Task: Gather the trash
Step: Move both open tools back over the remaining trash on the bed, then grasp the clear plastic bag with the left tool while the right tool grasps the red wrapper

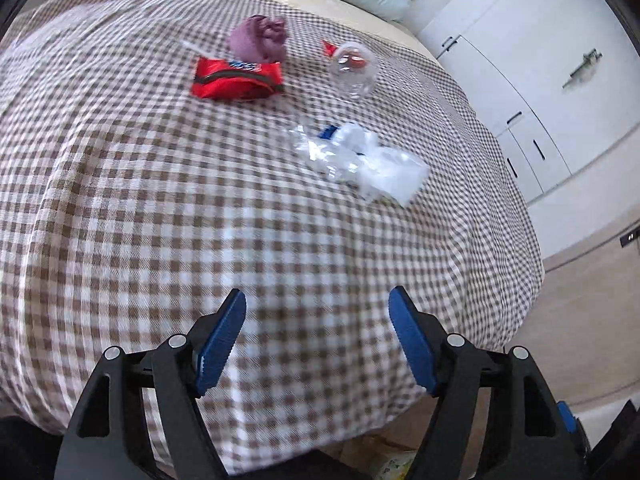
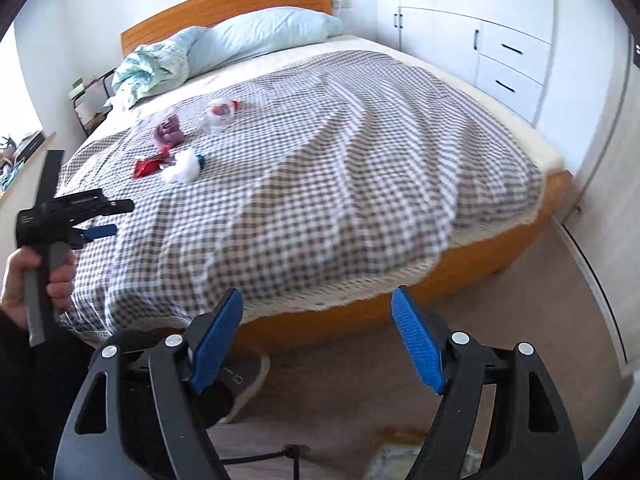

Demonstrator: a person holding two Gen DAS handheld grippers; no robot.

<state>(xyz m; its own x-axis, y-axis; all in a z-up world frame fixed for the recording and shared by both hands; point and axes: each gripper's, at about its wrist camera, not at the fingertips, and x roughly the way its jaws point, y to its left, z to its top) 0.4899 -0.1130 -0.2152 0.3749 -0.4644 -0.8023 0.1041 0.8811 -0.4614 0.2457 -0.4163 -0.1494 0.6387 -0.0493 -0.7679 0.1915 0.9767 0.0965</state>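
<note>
The left gripper (image 1: 316, 300) is hanging over the near edge of the checked bedspread (image 1: 160, 200), its blue-padded jaws standing wide apart with nothing but cloth showing between them. The right gripper (image 2: 318, 300) is likewise gaping, empty, and is pointing down at the foot corner of the bed where the wooden bed frame (image 2: 500, 252) is meeting the floor (image 2: 520, 320).

All the trash is lying on the bedspread, towards its pillow end. A red wrapper (image 1: 236, 80) is sitting flat there, and a crumpled purple cloth or paper ball (image 1: 260, 38) is lying just behind the wrapper, touching its far edge. To the right of the wrapper a clear plastic cup or bottle (image 1: 354, 68) is lying on its side — something red is showing inside it, too blurred to name. Nearer the gripper than the wrapper, and to its right, a crumpled clear plastic bag with white paper (image 1: 360, 160) is spreading out, a small blue piece showing at its far side.

In the right wrist view, a person's hand (image 2: 28, 280) is gripping the grey handle of the left gripper at the left side of the bedspread. Pale blue pillows (image 2: 240, 36) are resting at the head of the bedspread against the wooden headboard (image 2: 240, 0), and white cupboards with drawers (image 2: 508, 60) are standing beyond the bedspread's right side.
</note>
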